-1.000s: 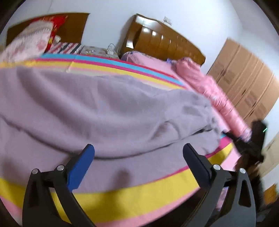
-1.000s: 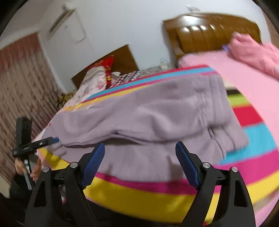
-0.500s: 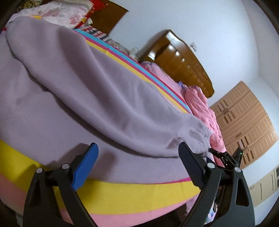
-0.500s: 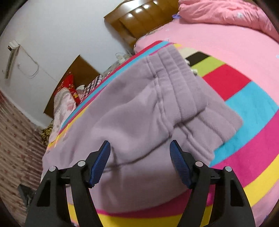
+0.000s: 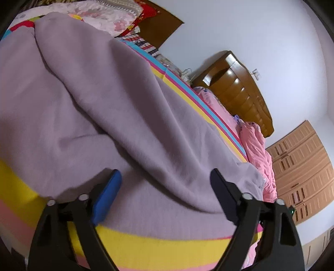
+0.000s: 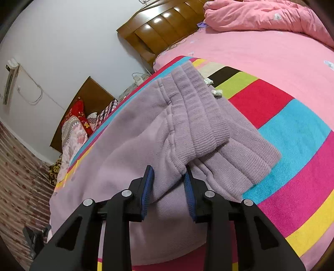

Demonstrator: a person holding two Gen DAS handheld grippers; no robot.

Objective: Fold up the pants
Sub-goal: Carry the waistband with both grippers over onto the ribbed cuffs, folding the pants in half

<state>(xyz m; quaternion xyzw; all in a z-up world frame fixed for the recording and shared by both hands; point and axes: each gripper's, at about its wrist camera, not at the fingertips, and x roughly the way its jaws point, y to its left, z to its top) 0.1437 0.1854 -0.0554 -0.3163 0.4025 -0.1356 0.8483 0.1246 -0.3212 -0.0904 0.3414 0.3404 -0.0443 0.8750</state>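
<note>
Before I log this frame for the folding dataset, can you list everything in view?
Pants: one pair, lilac fleece, spread on the striped blanket, ribbed waistband doubled over.
Striped blanket: one, multicoloured, under the pants.
Pink sheet: one, beyond the blanket.
Pink quilt: one, bunched near the headboard.
Headboard: one, brown wood, against the white wall.
Second headboard: one, brown, farther left.
Bedding pile: red and floral, by that second headboard.
Wardrobe: one, light wood, right edge of the left wrist view.
Air conditioner: one, white, on the wall.
Left hand-held gripper: black, blue pads, open over a pant leg.
Right hand-held gripper: black, blue pads, closing around fabric below the waistband.
</note>
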